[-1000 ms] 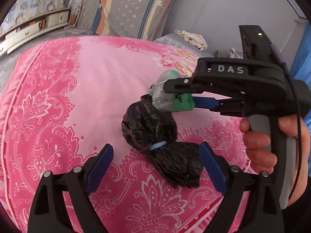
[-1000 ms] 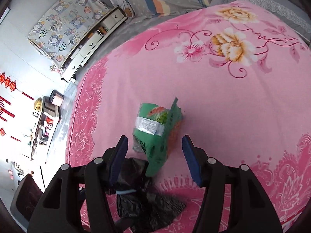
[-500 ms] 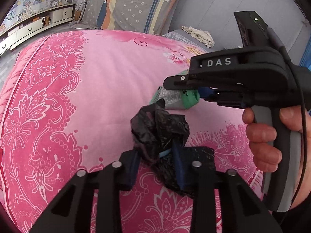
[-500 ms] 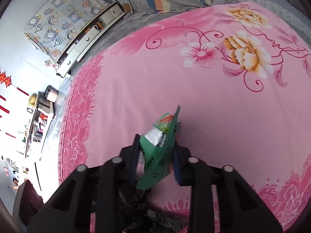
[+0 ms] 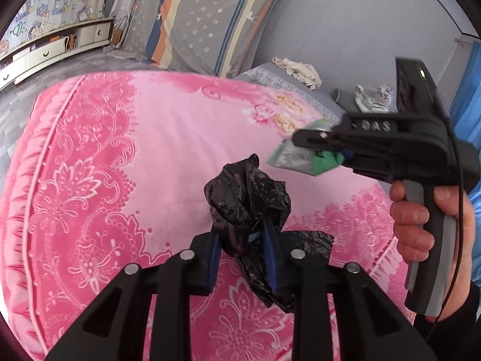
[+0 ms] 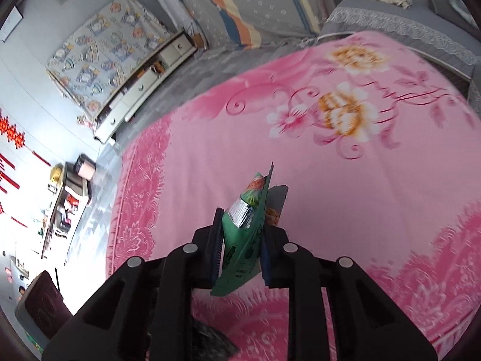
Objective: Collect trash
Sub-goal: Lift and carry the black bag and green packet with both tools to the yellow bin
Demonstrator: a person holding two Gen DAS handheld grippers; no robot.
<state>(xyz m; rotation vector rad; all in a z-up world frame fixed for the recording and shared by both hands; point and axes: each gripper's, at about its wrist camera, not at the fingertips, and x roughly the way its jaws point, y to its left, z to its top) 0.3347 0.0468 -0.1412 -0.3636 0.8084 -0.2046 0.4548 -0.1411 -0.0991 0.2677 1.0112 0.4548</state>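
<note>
- Black crumpled plastic trash bag, cinched with a pale blue tie, sits pinched between the blue pads of the left gripper in the left wrist view; the jaws are closing on its knotted waist, and the bag's top bulges just ahead of the fingertips while its tail hangs below them.
- Beneath that gripper spreads a pink floral-patterned bedspread.
- Ahead and to the right of the left gripper, the black right gripper, held by a person's hand, clamps a green and silver foil snack wrapper, which is clear of the bedspread.
- Beyond the bedspread, far ahead of the left gripper, a grey striped pillow leans upright.
- Green snack wrapper fills the gap between the right gripper pads in the right wrist view; the jaws are closing and pressing its sides, with the torn top poking up past the fingertips.
- Below and ahead of this gripper lies the pink bedspread, with orange and white flowers printed toward its far side.
- A scrap of the black bag shows under the right gripper, at the lower edge.
- Far to the left, a white cabinet with drawers stands against the wall.
</note>
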